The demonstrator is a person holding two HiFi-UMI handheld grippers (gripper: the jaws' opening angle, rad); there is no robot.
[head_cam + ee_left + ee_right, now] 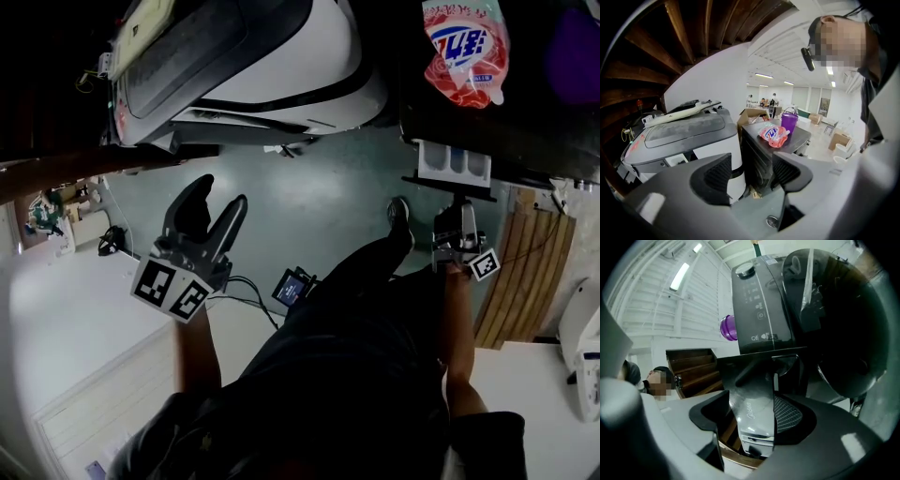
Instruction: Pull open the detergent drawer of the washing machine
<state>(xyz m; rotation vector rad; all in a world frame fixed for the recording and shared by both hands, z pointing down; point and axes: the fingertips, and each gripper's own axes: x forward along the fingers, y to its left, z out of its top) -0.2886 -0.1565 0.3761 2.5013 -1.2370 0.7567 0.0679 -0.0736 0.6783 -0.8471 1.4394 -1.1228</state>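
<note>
The dark front-loading washing machine [525, 122] stands at the upper right of the head view. Its detergent drawer [454, 165] sticks out of it, with the white compartments showing. My right gripper [457, 214] reaches up to the drawer's front edge. In the right gripper view the silver drawer front [754, 380] fills the gap between the jaws of my right gripper [752, 411], which is shut on it, below the control panel [759, 310]. My left gripper [221, 195] hangs open in the air at the left, holding nothing and aimed towards both machines [750, 173].
A pink detergent pouch [466, 47] and a purple bucket [574, 42] sit on top of the dark machine. A white and grey top-loading machine [253, 66] stands to its left. My shoe [398, 214] and a small device with cables [292, 286] are on the green floor. Wooden slats [516, 281] lean at the right.
</note>
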